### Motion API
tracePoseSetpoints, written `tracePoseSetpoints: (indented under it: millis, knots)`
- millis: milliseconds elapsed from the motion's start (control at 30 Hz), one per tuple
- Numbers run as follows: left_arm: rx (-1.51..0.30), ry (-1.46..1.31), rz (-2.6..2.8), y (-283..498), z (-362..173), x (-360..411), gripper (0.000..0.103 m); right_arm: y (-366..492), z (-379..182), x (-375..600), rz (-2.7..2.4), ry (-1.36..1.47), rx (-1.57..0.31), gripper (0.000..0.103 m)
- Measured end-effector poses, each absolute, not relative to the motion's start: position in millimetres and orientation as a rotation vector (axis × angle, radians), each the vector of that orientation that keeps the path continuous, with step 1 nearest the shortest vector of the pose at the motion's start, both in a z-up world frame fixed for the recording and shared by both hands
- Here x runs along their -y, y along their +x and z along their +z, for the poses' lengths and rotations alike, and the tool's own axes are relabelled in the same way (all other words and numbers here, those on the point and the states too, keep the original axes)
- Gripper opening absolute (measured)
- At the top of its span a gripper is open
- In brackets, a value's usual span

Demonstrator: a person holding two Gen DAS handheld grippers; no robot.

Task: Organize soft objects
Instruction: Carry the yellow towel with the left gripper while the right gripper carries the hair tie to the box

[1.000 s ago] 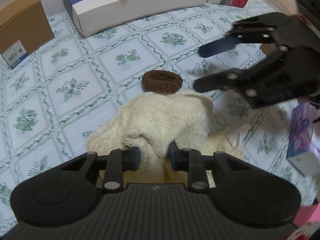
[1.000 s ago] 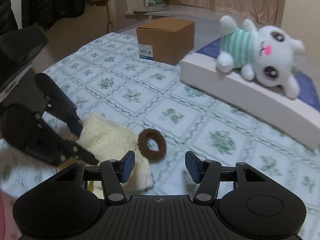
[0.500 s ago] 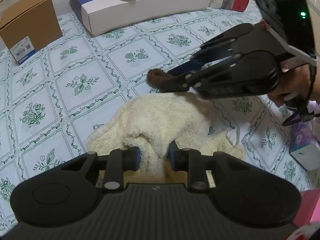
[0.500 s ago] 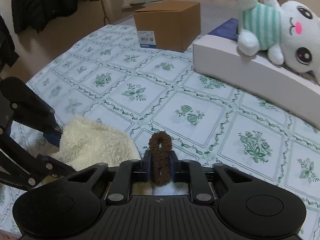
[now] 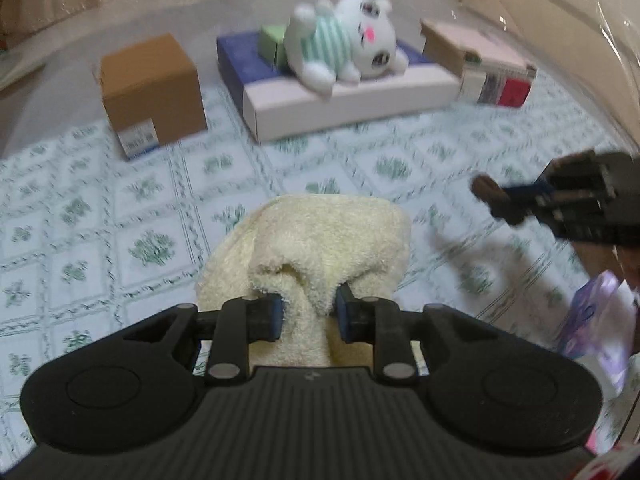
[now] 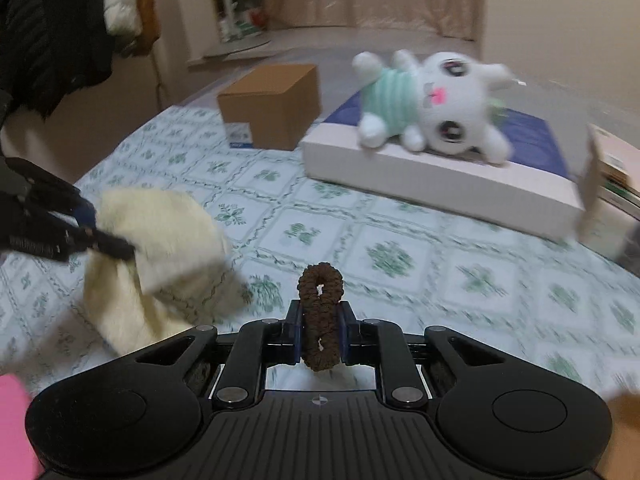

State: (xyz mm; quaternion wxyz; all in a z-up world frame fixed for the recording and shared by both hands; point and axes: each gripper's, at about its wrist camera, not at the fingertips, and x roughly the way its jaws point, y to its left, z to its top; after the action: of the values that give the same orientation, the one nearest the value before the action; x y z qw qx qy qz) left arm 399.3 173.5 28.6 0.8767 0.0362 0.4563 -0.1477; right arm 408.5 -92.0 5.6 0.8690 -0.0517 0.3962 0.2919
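My left gripper (image 5: 309,315) is shut on a cream towel (image 5: 328,240) and holds it lifted above the floral cloth; the towel also hangs at the left of the right wrist view (image 6: 156,248). My right gripper (image 6: 320,332) is shut on a brown scrunchie (image 6: 320,316), raised off the cloth; it shows at the right of the left wrist view (image 5: 486,190). A white plush bunny in a green striped shirt (image 5: 344,46) lies on a flat white and blue box (image 5: 352,100) at the back, also in the right wrist view (image 6: 436,104).
A brown cardboard box (image 5: 150,92) stands at the back left. A stack of books (image 5: 480,64) lies right of the flat box. A purple packet (image 5: 592,316) is at the right edge. The floral cloth (image 6: 400,256) covers the surface.
My right gripper closed on the scrunchie and lifted it off the cloth to the right. My left gripper raised the towel and tilted up toward the back.
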Motion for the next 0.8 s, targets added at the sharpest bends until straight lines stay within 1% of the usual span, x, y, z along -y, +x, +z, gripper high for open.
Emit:
tracePoseSetpoints:
  millis: [467,567,800]
  knots:
    - [-0.803,0.029,-0.304,320.9,140.6,-111.9,0.022,277.2,74.9,180.3,0.489,0.023,-0.785,0.017]
    - [-0.781,0.008,-0.316,300.9,154.1,-91.8,0.022,252.2,81.8,196.6,0.472,0.056,-0.781,0.017]
    - [-0.744,-0.029,-0.333,257.0,162.6,-35.2,0.022,205.8,100.8,233.4,0.433,0.092,-0.740,0.017]
